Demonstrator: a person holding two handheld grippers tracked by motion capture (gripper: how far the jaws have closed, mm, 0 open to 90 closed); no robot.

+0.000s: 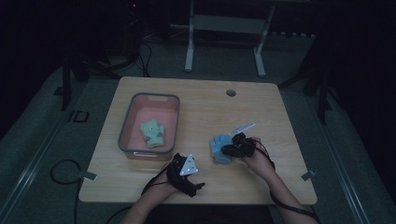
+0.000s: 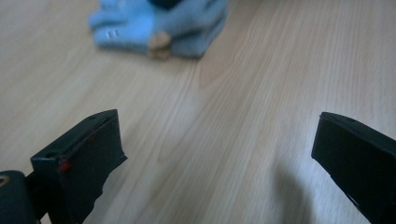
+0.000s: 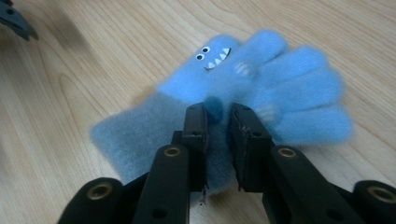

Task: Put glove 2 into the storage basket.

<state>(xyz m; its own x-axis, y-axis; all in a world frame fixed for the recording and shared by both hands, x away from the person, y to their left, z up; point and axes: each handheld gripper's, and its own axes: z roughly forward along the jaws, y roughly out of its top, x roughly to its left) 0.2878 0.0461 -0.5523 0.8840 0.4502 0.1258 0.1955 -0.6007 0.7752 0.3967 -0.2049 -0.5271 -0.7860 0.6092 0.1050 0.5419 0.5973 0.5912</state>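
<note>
A fuzzy blue glove [image 3: 261, 79] with a small monster face lies flat on the wooden table [image 1: 205, 107], cuff toward my right gripper [image 3: 217, 112]. That gripper's jaws stand a narrow gap apart over the cuff end, a tuft of fabric between the tips, and the pads are not clamped on it. From above, the right gripper [image 1: 233, 148] sits at the blue glove's [image 1: 219, 149] right side. My left gripper [image 2: 217, 121] is open wide over bare wood, with the blue glove [image 2: 159, 28] some way ahead of it. In the high view the left gripper [image 1: 191, 179] rests near the table's front edge.
A grey-rimmed pink bin [image 1: 154, 95] stands at the table's left with a pale green glove [image 1: 152, 133] inside. A round cable hole [image 1: 230, 92] is near the far edge. A jaw of the left gripper [image 3: 14, 21] shows in the corner of the right gripper view.
</note>
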